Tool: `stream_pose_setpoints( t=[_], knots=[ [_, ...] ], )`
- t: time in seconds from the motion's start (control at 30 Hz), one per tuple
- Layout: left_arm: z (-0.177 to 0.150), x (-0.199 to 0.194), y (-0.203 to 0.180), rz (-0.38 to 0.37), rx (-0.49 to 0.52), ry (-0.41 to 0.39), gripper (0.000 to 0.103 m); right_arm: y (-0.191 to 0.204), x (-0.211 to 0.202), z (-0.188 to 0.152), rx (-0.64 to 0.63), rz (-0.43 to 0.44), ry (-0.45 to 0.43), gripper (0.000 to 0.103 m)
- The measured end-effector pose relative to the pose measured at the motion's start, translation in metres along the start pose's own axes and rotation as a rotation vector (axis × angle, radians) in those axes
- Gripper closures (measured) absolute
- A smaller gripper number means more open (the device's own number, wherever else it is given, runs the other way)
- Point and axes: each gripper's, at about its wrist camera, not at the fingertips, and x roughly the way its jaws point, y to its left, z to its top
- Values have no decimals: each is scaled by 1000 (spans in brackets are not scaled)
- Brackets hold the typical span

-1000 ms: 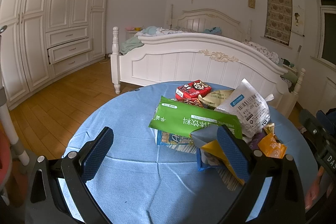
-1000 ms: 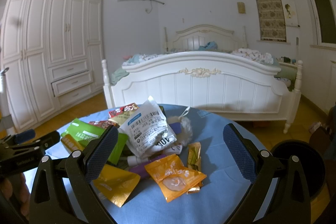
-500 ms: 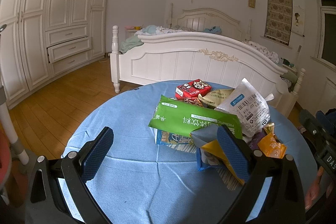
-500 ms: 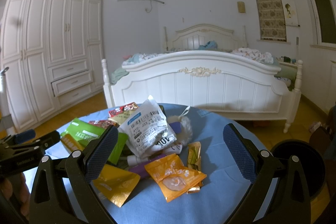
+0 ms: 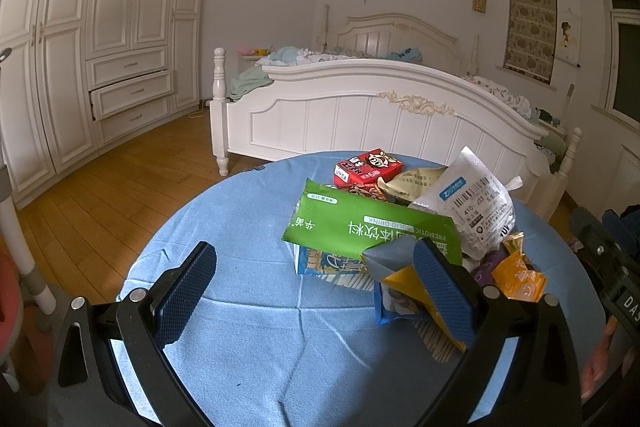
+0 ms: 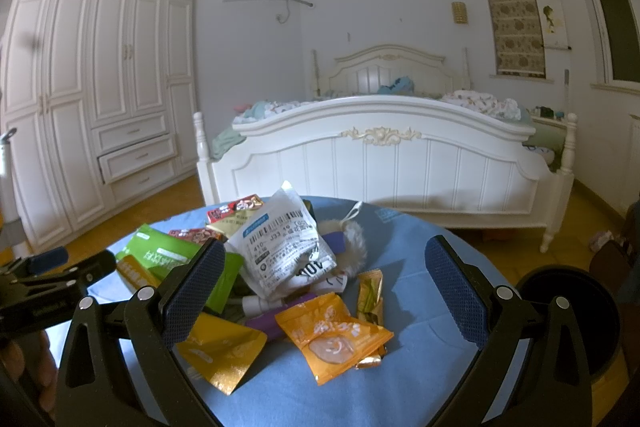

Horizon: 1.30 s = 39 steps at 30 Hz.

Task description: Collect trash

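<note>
A heap of wrappers lies on a round table under a blue cloth (image 5: 248, 307). In the left wrist view I see a green drink packet (image 5: 360, 231), a red carton (image 5: 366, 165) and a white labelled bag (image 5: 476, 205). The right wrist view adds an orange snack pouch (image 6: 332, 331), a yellow pouch (image 6: 224, 351), a gold stick wrapper (image 6: 370, 295) and the white labelled bag (image 6: 280, 247). My left gripper (image 5: 316, 287) hovers open over the cloth, left of the heap. My right gripper (image 6: 320, 283) is open above the orange pouch, holding nothing.
A black round bin (image 6: 568, 311) stands on the floor right of the table. A white bed (image 5: 360, 111) is behind the table, a white wardrobe (image 5: 80, 47) with a half-open drawer on the left. Wooden floor (image 5: 100, 195) surrounds the table.
</note>
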Motion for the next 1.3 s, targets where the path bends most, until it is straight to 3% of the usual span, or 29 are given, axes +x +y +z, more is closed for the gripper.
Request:
stream_pose_setpoints(
  t=[0.23,0.3,0.37,0.47,0.57,0.67,0.8,0.87,0.9,1.0,1.07,1.13,1.3],
  knots=[
    [0,-1,4,-36,-24,2,5,-3,5,-1,18,28,25,4],
    [1,-4,14,-73,-41,1,5,-8,2,3,17,114,51,4],
    [4,-6,28,-119,-40,17,5,2,6,7,-69,205,137,6],
    [12,0,45,-206,-57,65,5,26,15,1,-230,288,252,22],
    [25,18,52,-278,-72,137,5,55,24,-9,-328,398,314,27],
    [33,40,52,-357,-91,201,5,78,30,-14,-387,435,328,27],
    [41,67,48,-379,-81,256,6,99,52,-22,-440,425,384,44],
    [43,80,51,-405,-96,291,13,102,63,-25,-443,418,416,55],
    [45,89,51,-413,-105,312,22,102,69,-26,-445,414,432,64],
    [44,113,52,-450,-151,402,59,101,74,-28,-422,420,445,75],
    [43,117,55,-454,-180,412,65,99,72,-27,-402,432,446,81],
    [44,113,61,-463,-213,401,87,94,70,-25,-366,449,446,83],
    [54,78,70,-496,-238,336,98,77,57,-18,-236,515,448,85]
  ],
)
